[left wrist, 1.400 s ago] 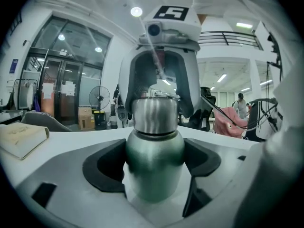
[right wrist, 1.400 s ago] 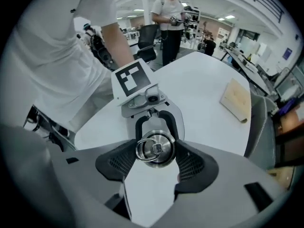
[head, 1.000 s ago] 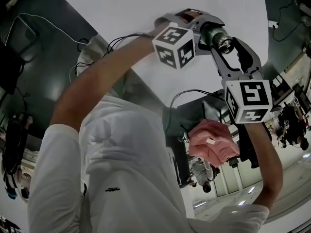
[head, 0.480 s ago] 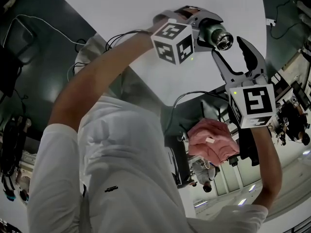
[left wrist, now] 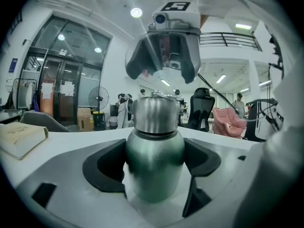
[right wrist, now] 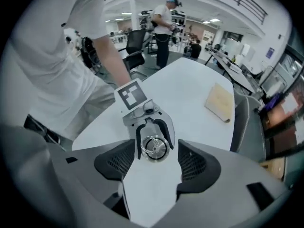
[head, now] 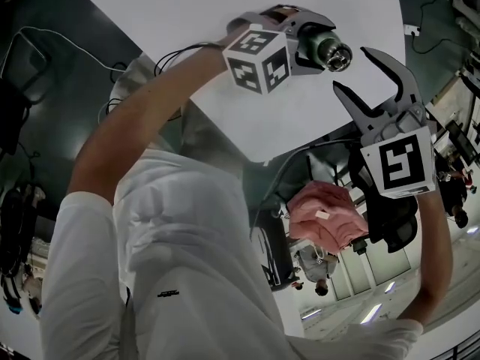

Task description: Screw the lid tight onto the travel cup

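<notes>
The green travel cup [left wrist: 154, 163] is clamped by its body between my left fingers [left wrist: 102, 165], pads pressed to both its sides. I hold it in the air above the white counter [right wrist: 190, 89]. Its steel lid [left wrist: 156, 113] sits on the cup's neck, sticking out past those fingers. My right fingers [right wrist: 114, 163] have just been opening and now stand spread wide with nothing in them. They point straight at the lid's ringed top, close to it but not touching.
</notes>
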Demonstrator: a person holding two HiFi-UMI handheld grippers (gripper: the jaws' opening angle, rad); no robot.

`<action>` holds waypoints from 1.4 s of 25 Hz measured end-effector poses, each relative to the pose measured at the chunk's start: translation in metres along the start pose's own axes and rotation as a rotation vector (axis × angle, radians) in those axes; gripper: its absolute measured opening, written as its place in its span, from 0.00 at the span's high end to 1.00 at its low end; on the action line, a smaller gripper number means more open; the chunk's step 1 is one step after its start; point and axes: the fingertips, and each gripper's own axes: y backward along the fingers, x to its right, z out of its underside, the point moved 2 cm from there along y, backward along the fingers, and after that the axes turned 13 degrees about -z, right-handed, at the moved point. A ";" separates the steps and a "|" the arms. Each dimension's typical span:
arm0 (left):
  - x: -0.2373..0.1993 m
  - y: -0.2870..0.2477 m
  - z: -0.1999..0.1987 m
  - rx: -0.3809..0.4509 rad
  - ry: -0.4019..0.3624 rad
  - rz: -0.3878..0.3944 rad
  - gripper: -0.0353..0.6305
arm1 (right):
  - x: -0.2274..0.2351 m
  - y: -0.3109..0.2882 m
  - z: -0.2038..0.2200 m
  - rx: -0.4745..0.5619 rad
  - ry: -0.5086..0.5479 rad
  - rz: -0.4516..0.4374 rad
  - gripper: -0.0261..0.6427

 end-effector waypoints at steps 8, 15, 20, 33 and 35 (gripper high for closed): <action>0.003 0.001 0.002 -0.011 -0.001 0.002 0.42 | -0.002 -0.027 0.010 -0.219 0.416 -0.094 0.55; 0.003 0.001 0.004 -0.014 -0.003 -0.002 0.42 | -0.004 -0.044 0.018 -0.304 0.542 -0.183 0.55; 0.001 0.002 0.002 -0.010 -0.001 -0.001 0.42 | 0.001 -0.047 0.018 -0.335 0.644 -0.154 0.60; 0.000 0.002 0.002 -0.015 -0.001 -0.009 0.42 | 0.008 -0.045 0.016 -0.159 0.137 -0.068 0.60; 0.000 0.002 0.002 -0.015 -0.001 -0.010 0.42 | 0.009 -0.045 0.016 -0.134 0.012 -0.032 0.60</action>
